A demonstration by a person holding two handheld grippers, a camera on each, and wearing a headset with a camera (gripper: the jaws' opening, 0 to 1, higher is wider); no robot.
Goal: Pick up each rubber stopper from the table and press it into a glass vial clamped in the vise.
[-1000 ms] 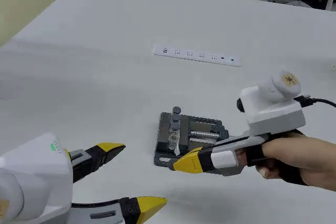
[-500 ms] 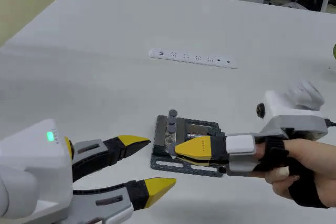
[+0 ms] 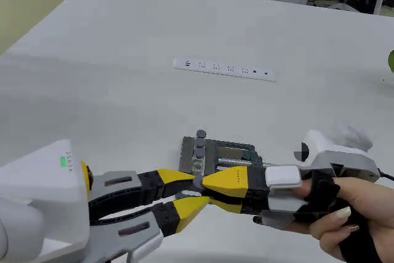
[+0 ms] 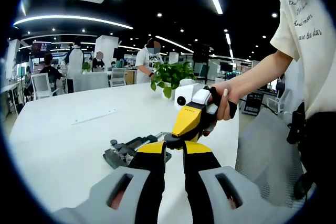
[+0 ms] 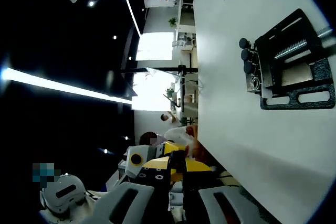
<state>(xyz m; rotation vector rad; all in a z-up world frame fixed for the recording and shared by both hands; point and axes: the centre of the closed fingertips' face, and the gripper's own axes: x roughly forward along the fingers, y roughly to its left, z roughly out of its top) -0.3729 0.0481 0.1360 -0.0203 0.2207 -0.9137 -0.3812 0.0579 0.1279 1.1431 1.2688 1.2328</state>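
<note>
- Worktop [image 3: 123, 60], white and wide, with a white power strip [image 3: 223, 69] lying flat towards its far side.
- A dark metal vise [image 3: 229, 150] sits on the worktop nearer the person, well apart from the power strip.
- A short row of glass vials [image 5: 245, 61] stands upright at one end of the vise. Three carry dark stoppers; the fourth vial [image 5: 254, 82], at the near end of the row, is clear and unstoppered.
- The left gripper [image 4: 174, 148] reaches in from the lower left of the head view. Its yellow-tipped jaws are drawn close, with a narrow gap between them.
- A small dark rubber stopper [image 4: 174, 140] sits between those two tips, touching both. It is above the worktop, just in front of the vise.
- The right gripper [image 5: 177, 169], held in a gloved hand [image 3: 335, 214], comes in from the right and meets the left gripper tip to tip at the same stopper.
- The right gripper's jaws lie close together, but I cannot tell whether they clamp the stopper or only touch it.
- In the left gripper view a leafy green plant [image 4: 170, 76] stands at the far end of the worktop.
</note>
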